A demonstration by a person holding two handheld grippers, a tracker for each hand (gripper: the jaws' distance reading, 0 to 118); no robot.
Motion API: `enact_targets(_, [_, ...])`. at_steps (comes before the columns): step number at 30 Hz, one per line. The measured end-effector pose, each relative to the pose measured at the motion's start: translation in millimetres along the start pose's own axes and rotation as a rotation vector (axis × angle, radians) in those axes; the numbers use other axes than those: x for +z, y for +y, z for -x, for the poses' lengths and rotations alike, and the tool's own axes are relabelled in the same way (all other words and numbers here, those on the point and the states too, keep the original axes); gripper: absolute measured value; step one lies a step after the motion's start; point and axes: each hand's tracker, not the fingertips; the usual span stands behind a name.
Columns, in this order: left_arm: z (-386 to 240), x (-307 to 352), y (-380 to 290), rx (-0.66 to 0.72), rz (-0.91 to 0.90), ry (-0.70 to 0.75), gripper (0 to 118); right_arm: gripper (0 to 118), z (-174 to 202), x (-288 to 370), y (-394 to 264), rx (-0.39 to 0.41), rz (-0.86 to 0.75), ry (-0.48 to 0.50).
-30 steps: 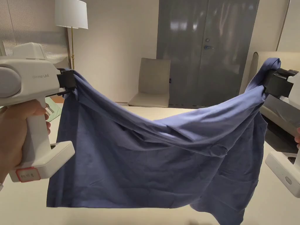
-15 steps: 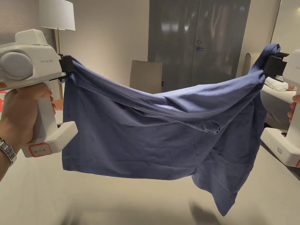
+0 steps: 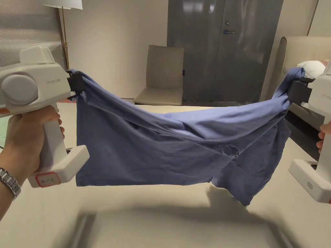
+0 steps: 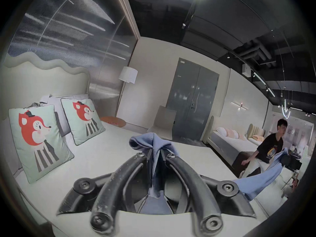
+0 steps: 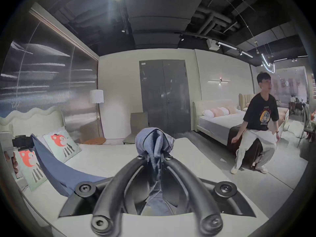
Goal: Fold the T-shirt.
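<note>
T-shirt (image 3: 168, 142) was blue, held up in the air over the bed (image 3: 168, 222), stretched between the two grippers. Not touching the bed; its shadow lay on the surface below.

Left gripper (image 3: 77, 86) was clenched on a bunched corner of the shirt, at the left end of the span. In the left gripper view both jaws pressed on the cloth, a wad (image 4: 150, 144) poking out past the tips (image 4: 156, 155). The left hand (image 3: 24, 135) held the white pistol handle, a watch (image 3: 9, 184) on the wrist.

Right gripper (image 3: 295, 89) was clenched on the other bunched corner, at the right end. In the right gripper view the jaws were closed on the fabric (image 5: 153, 143), jaw tips (image 5: 155, 157) just under the wad. Only fingertips of the right hand (image 3: 321, 139) showed at the frame edge.

Top edge sagged in a shallow curve between the grips, lowest around the middle. Body of the shirt hung as a sheet; bottom hem ran roughly level on the left, and a longer tail dropped lower on the right. Folds and twists ran diagonally from each grip toward the centre.

Beyond the far edge of the bed: a beige chair (image 3: 161, 77), a grey double door (image 3: 223, 48), a floor lamp (image 3: 63, 19) at the left. Two fox cushions (image 4: 41, 138) sat at the head end of the bed. Another person (image 5: 256, 121) sat on the end of a second bed (image 5: 218, 122).
</note>
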Motion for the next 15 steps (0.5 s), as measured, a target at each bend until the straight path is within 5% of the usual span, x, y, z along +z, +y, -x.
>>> enact_targets(15, [21,142,-91,-0.107,0.194,0.032,6,10,-15,134,-83,0.016,0.184,0.058])
